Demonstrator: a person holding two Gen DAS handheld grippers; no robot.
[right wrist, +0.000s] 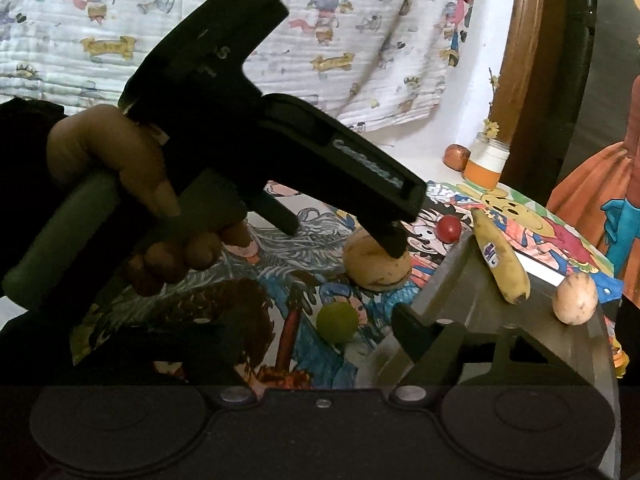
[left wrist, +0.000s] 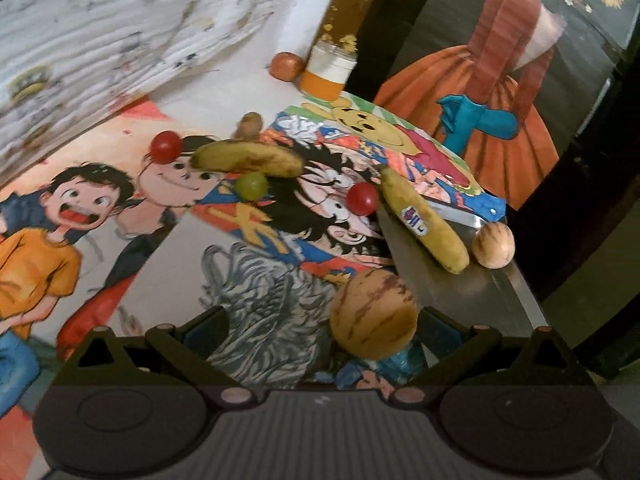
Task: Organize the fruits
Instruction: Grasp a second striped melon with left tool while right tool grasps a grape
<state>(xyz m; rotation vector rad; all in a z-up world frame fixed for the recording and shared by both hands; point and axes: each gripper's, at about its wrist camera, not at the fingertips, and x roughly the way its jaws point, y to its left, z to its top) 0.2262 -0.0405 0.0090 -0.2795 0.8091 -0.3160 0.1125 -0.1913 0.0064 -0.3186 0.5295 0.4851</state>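
Note:
A tan striped round fruit [left wrist: 374,314] lies on the painted tabletop between the fingers of my left gripper [left wrist: 322,316], close to the right finger; the jaws stand wide open. In the right wrist view a hand holds that gripper, and one of its fingertips [right wrist: 394,246] rests over the same fruit [right wrist: 376,272]. My right gripper [right wrist: 316,322] is open, with a green grape [right wrist: 338,322] lying between its fingers, untouched. A metal tray [left wrist: 448,304] on the right holds a stickered banana [left wrist: 424,224] and a small tan fruit [left wrist: 494,246].
On the tabletop farther off lie a second banana [left wrist: 248,158], two red cherry tomatoes [left wrist: 166,146] [left wrist: 362,198] and a green grape [left wrist: 251,186]. An orange-banded jar [left wrist: 328,72] stands at the back. The table's edge drops off just right of the tray.

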